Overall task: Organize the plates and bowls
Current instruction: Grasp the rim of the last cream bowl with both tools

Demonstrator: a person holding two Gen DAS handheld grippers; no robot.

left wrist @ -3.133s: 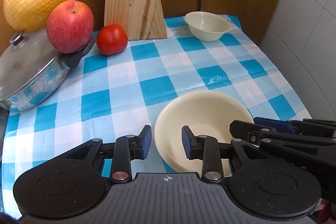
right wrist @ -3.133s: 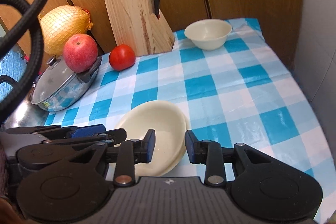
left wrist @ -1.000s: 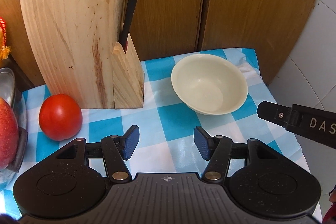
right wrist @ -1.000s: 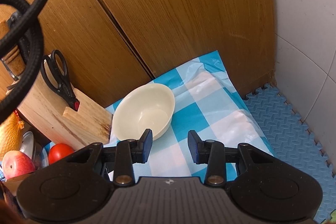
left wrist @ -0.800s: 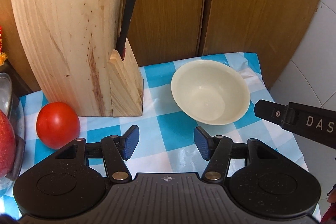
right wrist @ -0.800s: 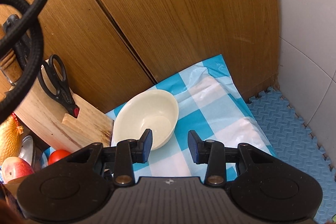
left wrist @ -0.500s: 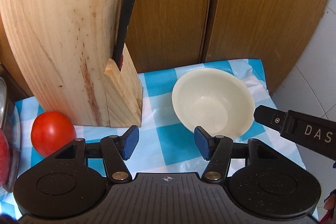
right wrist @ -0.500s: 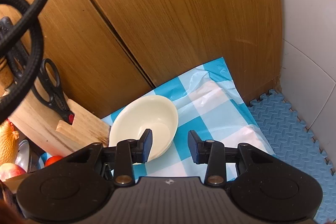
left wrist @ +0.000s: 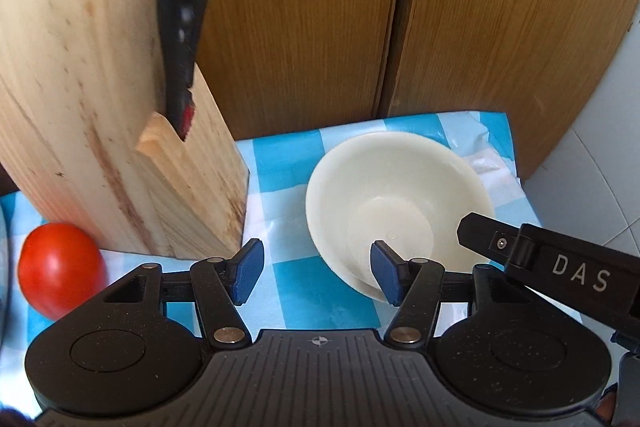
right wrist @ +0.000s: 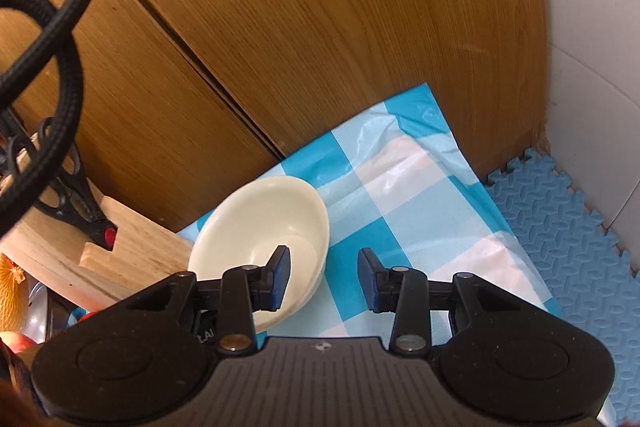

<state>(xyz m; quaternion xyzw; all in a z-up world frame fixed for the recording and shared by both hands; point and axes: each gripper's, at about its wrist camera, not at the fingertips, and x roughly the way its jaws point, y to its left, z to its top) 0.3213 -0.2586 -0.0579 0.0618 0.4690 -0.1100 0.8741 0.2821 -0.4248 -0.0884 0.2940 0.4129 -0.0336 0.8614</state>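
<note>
Cream: one bowl (left wrist: 400, 195), beside one tomato (left wrist: 60, 267), one knife block (left wrist: 100, 107).

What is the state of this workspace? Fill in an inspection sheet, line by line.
Surface: blue and white checked tablecloth, wrinkled at the far corner.
Job's things: one cream bowl, upright and empty, near the cupboard; no plates in view.
Clutter: wooden knife block left of the bowl, holding black-handled scissors; tomato beside the block; apple at the frame edge.
Grippers: left tongs open, its right pad in front of the bowl's near side; right tongs open, astride the bowl's right rim; neither grips it.
Cables: black braided cable looping across the right view.
Surroundings: wooden cupboard doors, white tiled wall, blue foam floor mat.
</note>
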